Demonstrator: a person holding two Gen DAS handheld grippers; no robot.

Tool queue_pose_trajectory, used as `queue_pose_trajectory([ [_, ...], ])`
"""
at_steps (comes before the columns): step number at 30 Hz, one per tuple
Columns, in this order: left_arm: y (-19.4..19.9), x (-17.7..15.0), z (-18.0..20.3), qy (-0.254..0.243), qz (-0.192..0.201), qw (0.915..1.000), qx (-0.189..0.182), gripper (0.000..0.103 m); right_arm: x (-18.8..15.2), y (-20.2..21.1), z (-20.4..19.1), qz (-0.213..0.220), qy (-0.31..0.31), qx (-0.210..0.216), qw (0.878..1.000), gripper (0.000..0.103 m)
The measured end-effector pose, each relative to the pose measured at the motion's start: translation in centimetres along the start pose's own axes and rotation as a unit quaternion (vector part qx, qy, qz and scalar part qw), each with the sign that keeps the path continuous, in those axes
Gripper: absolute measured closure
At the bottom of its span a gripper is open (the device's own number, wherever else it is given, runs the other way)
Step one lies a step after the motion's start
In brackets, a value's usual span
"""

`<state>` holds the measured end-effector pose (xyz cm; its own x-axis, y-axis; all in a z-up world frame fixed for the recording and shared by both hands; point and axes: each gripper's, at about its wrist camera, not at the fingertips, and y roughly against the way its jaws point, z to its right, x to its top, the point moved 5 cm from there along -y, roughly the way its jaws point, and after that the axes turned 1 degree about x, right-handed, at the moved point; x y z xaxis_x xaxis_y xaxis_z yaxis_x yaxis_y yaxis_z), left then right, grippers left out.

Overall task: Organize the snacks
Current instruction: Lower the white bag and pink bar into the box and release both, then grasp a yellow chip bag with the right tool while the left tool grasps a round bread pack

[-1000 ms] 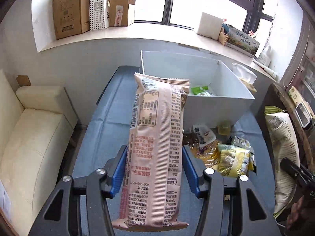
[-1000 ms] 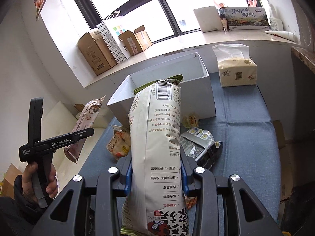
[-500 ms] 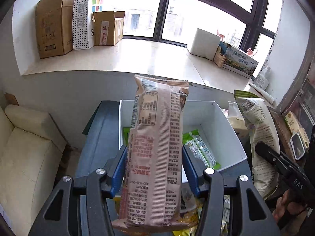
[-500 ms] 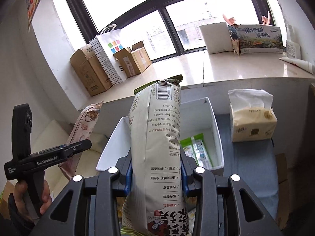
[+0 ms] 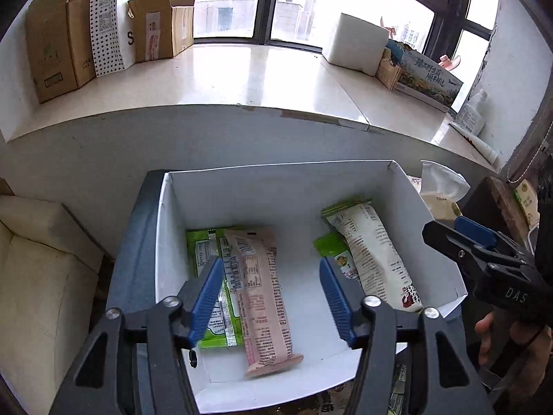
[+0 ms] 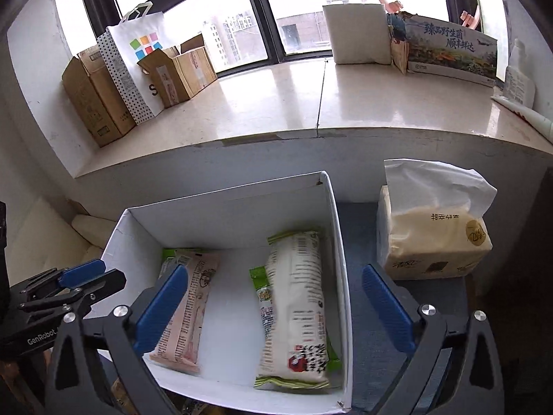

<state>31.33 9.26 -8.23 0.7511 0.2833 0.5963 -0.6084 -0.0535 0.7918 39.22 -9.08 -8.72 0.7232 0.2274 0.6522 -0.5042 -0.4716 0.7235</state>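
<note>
Now both grippers hang over the white box [image 5: 428, 214], and neither has hold of anything. The left gripper [image 5: 269, 297] fills the bottom of its own view, its blue jaws opening, with only air between them; below the gap, on the box floor, lies the pink snack pack [image 5: 262, 297], stretched from the middle of the frame towards the lower edge and partly over a green packet [image 5: 204, 252] at its left. In the right half of the box lies the white snack bag [image 5: 373, 256] with its dark printed end nearest the lower rim, a second green packet [image 5: 331, 245] peeping out from under its left side.

The right gripper [image 6: 276, 314] sits at the bottom of its view, jaws opening and spread very wide, nothing between them. Its right finger stands outside the box wall, over the blue cloth [image 6: 366, 311]. At the right of that frame, just beside the box, stands a tissue pack [image 6: 432, 242]. Cardboard boxes [image 6: 100, 103] line the windowsill [image 6: 276, 110] at the upper left.
</note>
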Motion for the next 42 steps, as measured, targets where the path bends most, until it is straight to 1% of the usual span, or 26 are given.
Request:
queue_pose_trajectory([
  [1, 0.1, 0.0, -0.1, 0.0, 0.003, 1.0, 0.001, 0.021, -0.1, 0.2, -0.1, 0.0, 0.007, -0.003, 1.0, 0.0],
  [3, 0.4, 0.0, -0.2, 0.0, 0.007, 0.9999, 0.008, 0.017, -0.3, 0.5, -0.4, 0.004, 0.017, -0.001, 1.0, 0.0],
  [5, 0.7, -0.1, -0.2, -0.002, 0.006, 0.9999, 0.01, 0.009, -0.4, 0.7, -0.5, 0.003, 0.018, -0.003, 1.0, 0.0],
  [6, 0.9, -0.2, -0.3, -0.002, 0.008, 0.9998, 0.015, 0.001, -0.4, 0.9, -0.7, 0.005, 0.019, 0.0, 1.0, 0.0],
  [7, 1.2, -0.2, -0.3, -0.003, 0.012, 0.9997, 0.02, 0.0, -0.5, 1.1, -0.8, 0.008, 0.019, 0.003, 1.0, 0.0],
  [12, 2.9, -1.2, -0.5, -0.007, 0.021, 0.9997, 0.01, 0.0, -1.2, 3.0, -1.6, 0.016, 0.014, 0.02, 1.0, 0.0],
  [15, 4.4, -2.5, -0.9, -0.015, 0.031, 0.9994, 0.009, 0.0, -2.4, 5.2, -2.3, 0.027, 0.015, 0.037, 0.999, 0.0],
  [16, 5.0, -3.2, -1.0, -0.017, 0.032, 0.9993, 0.0, 0.0, -3.1, 6.2, -2.6, 0.034, 0.018, 0.044, 0.998, 0.0],
  [18, 6.2, -4.7, -1.4, -0.019, 0.035, 0.9989, -0.024, 0.0, -4.9, 8.2, -3.3, 0.048, 0.032, 0.059, 0.997, 0.0],
  [21, 8.2, -7.3, -1.9, -0.029, 0.045, 0.9983, -0.022, 0.0, -8.4, 10.8, -4.2, 0.053, 0.042, 0.078, 0.995, 0.0],
  [24, 9.8, -10.3, -2.5, -0.038, 0.05, 0.9979, -0.019, 0.0, -12.6, 12.6, -5.4, 0.048, 0.041, 0.095, 0.994, 0.0],
  [26, 10.9, -12.2, -3.0, -0.037, 0.066, 0.997, -0.017, 0.0, -15.3, 13.3, -5.8, 0.048, 0.041, 0.096, 0.993, 0.0],
  [28, 11.2, -14.1, -3.5, -0.032, 0.062, 0.9972, -0.026, 0.0, -17.6, 13.2, -6.3, 0.038, 0.052, 0.086, 0.994, 0.0],
  [30, 11.3, -15.8, -4.2, -0.022, 0.056, 0.9979, -0.021, 0.0, -19.3, 12.6, -6.9, 0.022, 0.064, 0.075, 0.995, 0.0],
  [32, 11.4, -17.4, -4.6, -0.019, 0.049, 0.9983, -0.025, 0.0, -20.6, 11.8, -7.7, 0.003, 0.081, 0.08, 0.993, 0.0],
  [34, 11.4, -18.9, -4.7, -0.016, 0.037, 0.9981, -0.046, 0.0, -21.3, 10.9, -8.4, -0.008, 0.097, 0.08, 0.992, 0.0],
  [35, 11.4, -19.5, -4.7, -0.018, 0.03, 0.9983, -0.046, 0.0, -21.4, 10.5, -8.6, -0.01, 0.106, 0.075, 0.992, 0.0],
  [38, 11.1, -20.7, -4.7, -0.025, 0.019, 0.999, -0.032, 0.0, -21.4, 8.9, -9.2, -0.02, 0.135, 0.042, 0.99, 0.0],
  [40, 10.5, -21.2, -4.9, -0.027, 0.012, 0.9993, -0.024, 0.0, -21.5, 8.1, -9.5, -0.019, 0.148, 0.03, 0.988, 0.0],
  [42, 9.8, -21.5, -5.1, -0.031, 0.004, 0.9995, -0.011, 0.0, -21.4, 7.0, -9.6, -0.028, 0.157, 0.023, 0.987, 0.0],
])
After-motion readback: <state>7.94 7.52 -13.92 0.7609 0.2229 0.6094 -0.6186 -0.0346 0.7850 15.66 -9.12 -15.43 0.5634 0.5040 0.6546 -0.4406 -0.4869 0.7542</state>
